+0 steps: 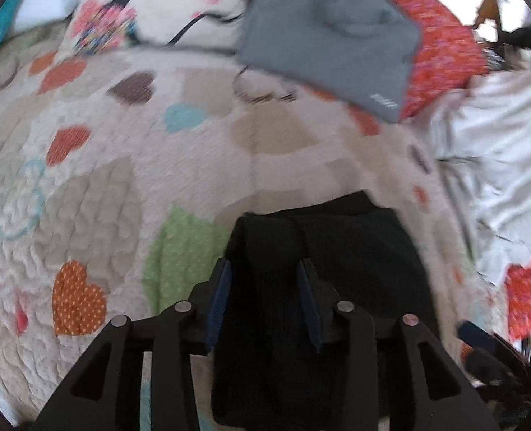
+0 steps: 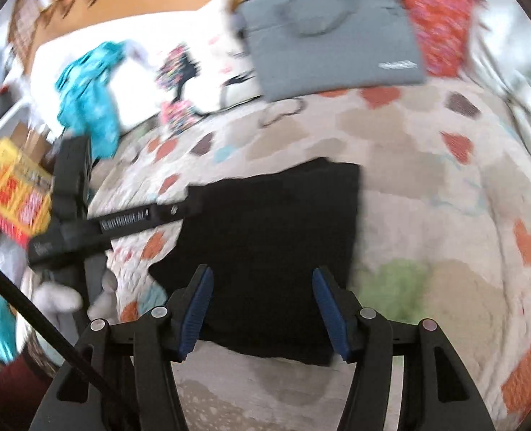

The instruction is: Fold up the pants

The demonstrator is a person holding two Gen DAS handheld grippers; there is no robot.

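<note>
The black pants [image 2: 265, 237] lie folded into a flat, roughly square block of soft dark cloth on a quilted bedspread [image 1: 104, 186] stitched with heart-shaped patches in orange, brown, green and teal. The left gripper [image 1: 263, 273] stands over one edge of the pants with its blue ribbed pads spread, the cloth showing between them but not pinched. The right gripper [image 2: 263, 276] is also spread, above the near edge. Beyond lie a grey padded laptop sleeve [image 1: 330, 36] and a red woven blanket [image 1: 441, 43].
</note>
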